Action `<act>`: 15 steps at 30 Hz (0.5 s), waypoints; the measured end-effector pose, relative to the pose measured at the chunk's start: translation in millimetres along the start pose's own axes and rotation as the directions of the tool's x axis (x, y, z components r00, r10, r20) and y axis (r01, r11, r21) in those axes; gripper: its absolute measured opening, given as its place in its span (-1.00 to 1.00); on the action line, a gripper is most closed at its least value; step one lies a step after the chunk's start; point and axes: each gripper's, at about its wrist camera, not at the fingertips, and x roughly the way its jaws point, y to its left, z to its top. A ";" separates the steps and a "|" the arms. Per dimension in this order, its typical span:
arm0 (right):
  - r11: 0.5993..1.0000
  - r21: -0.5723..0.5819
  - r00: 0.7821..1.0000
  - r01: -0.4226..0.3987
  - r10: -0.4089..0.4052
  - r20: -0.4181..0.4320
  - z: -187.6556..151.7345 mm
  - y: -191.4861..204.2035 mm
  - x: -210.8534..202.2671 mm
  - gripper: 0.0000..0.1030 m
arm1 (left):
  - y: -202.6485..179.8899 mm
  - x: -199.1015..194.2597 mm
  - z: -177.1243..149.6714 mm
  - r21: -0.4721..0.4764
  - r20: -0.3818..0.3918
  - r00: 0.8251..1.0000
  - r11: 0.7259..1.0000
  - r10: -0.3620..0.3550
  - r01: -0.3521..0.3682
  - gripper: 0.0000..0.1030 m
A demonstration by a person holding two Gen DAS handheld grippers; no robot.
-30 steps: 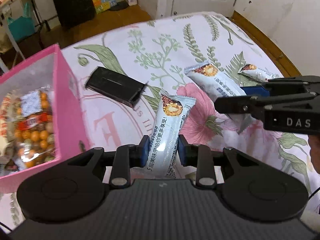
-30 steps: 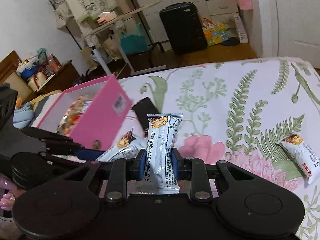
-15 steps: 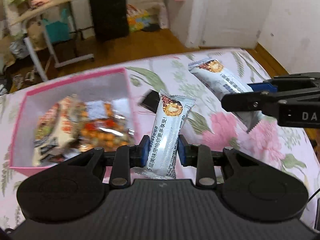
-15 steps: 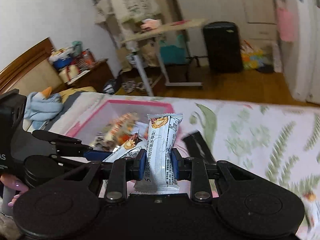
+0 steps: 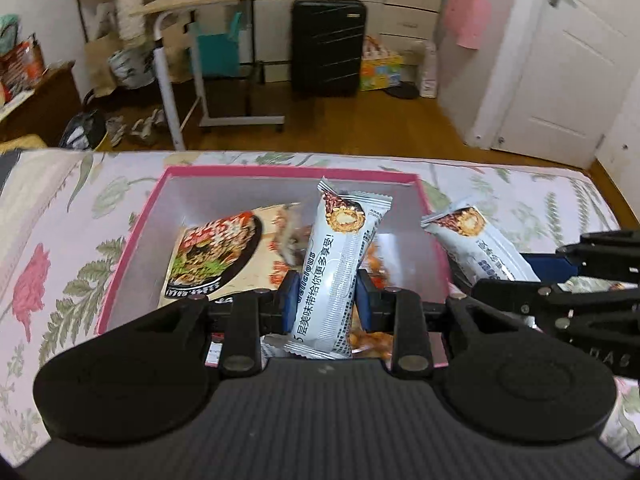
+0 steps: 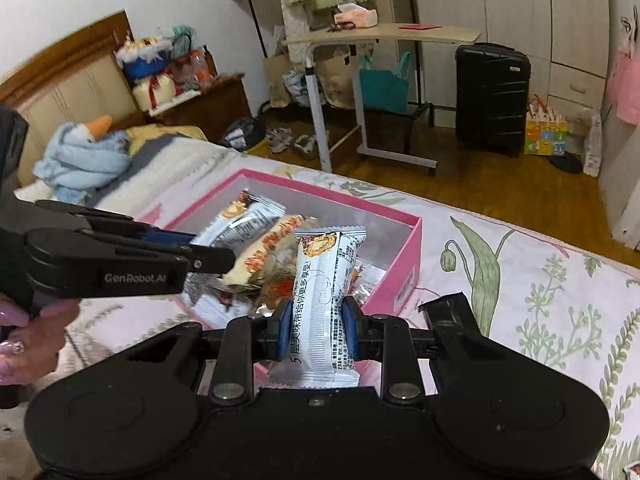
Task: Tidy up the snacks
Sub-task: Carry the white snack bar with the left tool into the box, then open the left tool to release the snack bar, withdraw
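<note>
My left gripper is shut on a white snack bar and holds it upright over the pink box. My right gripper is shut on a second white snack bar above the box's near right corner. The box holds several snack packs, among them a large pack with a food picture. The right gripper's bar shows in the left wrist view at the box's right edge. The left gripper's bar shows in the right wrist view over the box.
The box lies on a floral bedspread. A flat black packet lies on the bed right of the box. Beyond the bed edge are a wood floor, a rolling desk and a black suitcase. A blue plush lies near the headboard.
Both grippers have carried their snack bars from the open bedspread leftward to over the pink box. The box now sits straight ahead under both bars.
</note>
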 end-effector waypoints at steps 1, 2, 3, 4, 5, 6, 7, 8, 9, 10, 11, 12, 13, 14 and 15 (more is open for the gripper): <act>1.000 -0.008 1.000 0.016 -0.016 -0.003 0.0 3.1 6.2 -0.41 | 3.8 5.3 -1.7 -0.010 -0.005 1.000 1.000 0.004 -0.004 -0.45; 0.999 -0.014 1.000 0.028 -0.029 -0.006 -0.8 5.2 11.8 -0.41 | 7.9 11.4 -2.8 -0.023 -0.012 1.000 1.000 0.012 -0.012 -0.45; 0.999 -0.017 0.999 0.038 -0.039 -0.011 -1.3 6.8 17.8 -0.41 | 9.7 17.6 -5.0 -0.028 -0.023 1.000 0.999 0.021 -0.021 -0.45; 0.999 -0.020 0.999 0.048 -0.049 -0.018 -2.1 8.5 24.5 -0.41 | 10.3 22.3 -7.9 -0.030 -0.034 0.999 0.999 0.025 -0.026 -0.45; 0.998 -0.024 0.998 0.058 -0.059 -0.021 -1.9 9.0 29.3 -0.41 | 11.3 26.7 -10.2 -0.037 -0.040 0.999 0.999 0.022 -0.023 -0.45; 0.997 -0.032 0.997 0.073 -0.074 -0.023 -2.1 11.4 34.9 -0.41 | 12.5 30.7 -12.5 -0.044 -0.048 0.999 0.999 0.020 -0.022 -0.45; 0.995 -0.042 0.996 0.085 -0.086 -0.023 -2.8 13.7 39.1 -0.41 | 13.1 35.0 -13.8 -0.047 -0.056 0.998 0.999 0.022 -0.025 -0.45; 0.994 -0.053 0.995 0.098 -0.099 -0.022 -3.4 16.2 42.9 -0.41 | 13.0 37.8 -15.8 -0.043 -0.056 0.998 0.999 0.028 -0.031 -0.45; 0.991 -0.067 0.993 0.112 -0.114 -0.021 -3.9 19.9 47.6 -0.41 | 11.7 39.8 -17.2 -0.037 -0.053 0.998 0.998 0.039 -0.041 -0.45; 0.989 -0.082 0.992 0.125 -0.127 -0.020 -4.5 22.9 51.0 -0.41 | 11.0 42.4 -18.6 -0.030 -0.049 0.997 0.998 0.055 -0.057 -0.45; 0.986 -0.098 0.990 0.138 -0.141 -0.019 -4.6 26.0 54.4 -0.41 | 11.1 44.4 -20.1 -0.026 -0.047 0.997 0.997 0.066 -0.067 -0.45; 0.981 -0.118 0.987 0.156 -0.159 -0.016 -4.9 30.1 58.6 -0.41 | 9.7 45.1 -21.6 -0.024 -0.045 0.996 0.997 0.071 -0.072 -0.44; 0.976 -0.137 0.985 0.169 -0.172 -0.010 -5.0 33.3 61.3 -0.41 | 10.1 47.6 -22.5 -0.025 -0.046 0.996 0.997 0.071 -0.072 -0.42; 0.971 -0.157 0.983 0.182 -0.185 -0.004 -5.3 37.2 63.6 -0.41 | 10.6 50.2 -22.5 -0.030 -0.051 0.997 0.997 0.066 -0.068 -0.42; 0.965 -0.177 0.980 0.195 -0.197 0.004 -5.7 40.9 65.9 -0.40 | 12.0 51.9 -22.5 -0.041 -0.054 0.997 0.997 0.057 -0.059 -0.42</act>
